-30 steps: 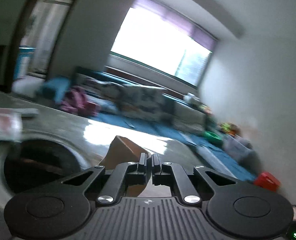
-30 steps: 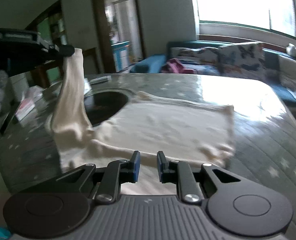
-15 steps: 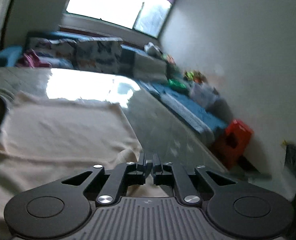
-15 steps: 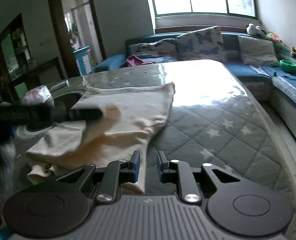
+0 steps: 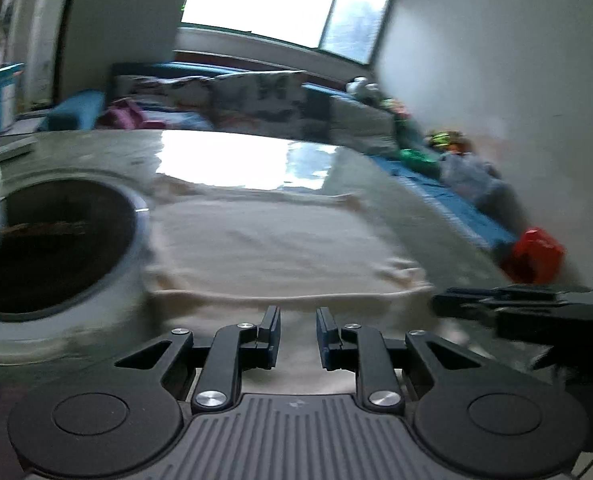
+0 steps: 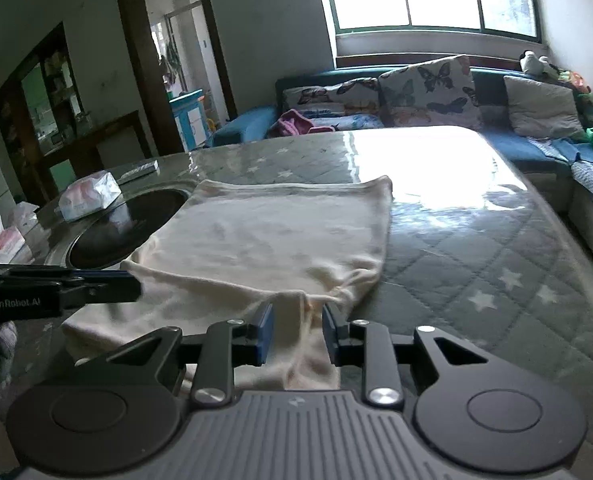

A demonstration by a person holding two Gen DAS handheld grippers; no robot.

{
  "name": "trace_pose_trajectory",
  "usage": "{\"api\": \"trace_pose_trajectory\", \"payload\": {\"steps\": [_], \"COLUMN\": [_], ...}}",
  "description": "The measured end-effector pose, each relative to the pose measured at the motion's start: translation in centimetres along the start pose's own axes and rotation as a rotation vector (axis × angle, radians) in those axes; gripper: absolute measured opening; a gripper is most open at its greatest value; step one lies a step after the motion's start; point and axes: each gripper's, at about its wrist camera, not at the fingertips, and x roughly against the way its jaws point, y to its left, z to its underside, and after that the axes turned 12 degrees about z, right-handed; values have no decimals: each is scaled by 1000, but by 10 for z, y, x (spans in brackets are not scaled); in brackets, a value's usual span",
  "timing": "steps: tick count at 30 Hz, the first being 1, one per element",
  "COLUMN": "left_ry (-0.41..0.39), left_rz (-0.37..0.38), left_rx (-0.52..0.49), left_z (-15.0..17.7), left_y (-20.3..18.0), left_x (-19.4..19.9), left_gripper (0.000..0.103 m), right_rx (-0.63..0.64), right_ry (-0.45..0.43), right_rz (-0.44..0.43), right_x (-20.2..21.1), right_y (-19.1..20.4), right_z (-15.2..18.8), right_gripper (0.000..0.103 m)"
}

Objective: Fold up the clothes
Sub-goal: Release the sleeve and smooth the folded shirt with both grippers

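At far left in the right wrist view we see a soft white packet (image 6: 89, 195) lying on the table's (image 6: 476, 264) grey star-quilted cover, beside a round dark recess (image 6: 124, 228) sunk into the tabletop; what lies inside it we cannot tell. Just right of the recess, and overlapping its rim, a cream garment (image 6: 272, 236) lies folded and mostly flat on the table. Our left gripper (image 5: 297, 334) hangs over the garment's near edge, its jaws opening, with cloth under the gap but none pinched. Our right gripper (image 6: 297, 330) hangs above the garment's near right corner, jaws also opening; a rumpled strip of cloth runs between the blue pads (image 6: 263, 332), which do not press on it. Farther right, a blue sofa (image 6: 536, 152) with butterfly cushions (image 6: 426, 94) stands behind the table.
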Motion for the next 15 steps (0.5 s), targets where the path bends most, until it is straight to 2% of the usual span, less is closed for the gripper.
{"api": "trace_pose_trajectory", "payload": {"steps": [6,8,10,15], "left_ry": [5,8,17,18], "left_rz": [-75,-103,-111,-87], "left_rx": [8,-4,-5,-49], "left_z": [-1,-1,-2,-10], "left_y": [29,33,36,33], "left_x": [-1,-3,-5,-4], "left_gripper": [19,18,18,18], "right_rx": [56,76,86,131], "right_ry": [10,27,36,-5], "right_rz": [25,38,43,39], "right_x": [-21,-26,-26,-8], "right_y": [13,13,12,16], "right_z": [-2,-1,-1,-8], "right_gripper": [26,22,22,22]}}
